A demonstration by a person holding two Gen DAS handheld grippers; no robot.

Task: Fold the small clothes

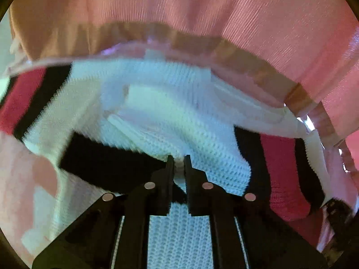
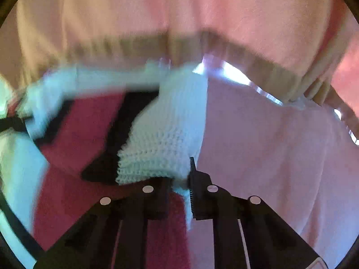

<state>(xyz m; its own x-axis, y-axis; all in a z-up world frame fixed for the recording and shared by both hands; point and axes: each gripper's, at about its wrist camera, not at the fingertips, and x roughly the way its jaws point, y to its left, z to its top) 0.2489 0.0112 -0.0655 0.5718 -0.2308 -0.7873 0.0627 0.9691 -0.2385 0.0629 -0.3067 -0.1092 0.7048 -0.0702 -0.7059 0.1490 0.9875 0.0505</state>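
Both my left gripper (image 1: 178, 157) and right gripper (image 2: 181, 170) pinch the soft, floppy knit sweater (image 1: 170, 116) by its white edge, light but stretchy, above the pink surface (image 2: 280, 157).

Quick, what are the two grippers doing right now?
Left gripper: closed, pinching the white knit of the sweater.
Right gripper: closed on the sweater's white edge.

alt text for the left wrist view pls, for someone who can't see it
The left gripper is shut on a white knit sweater with black and red stripes, lying rumpled on a pale surface. A person's pink top fills the upper frame.
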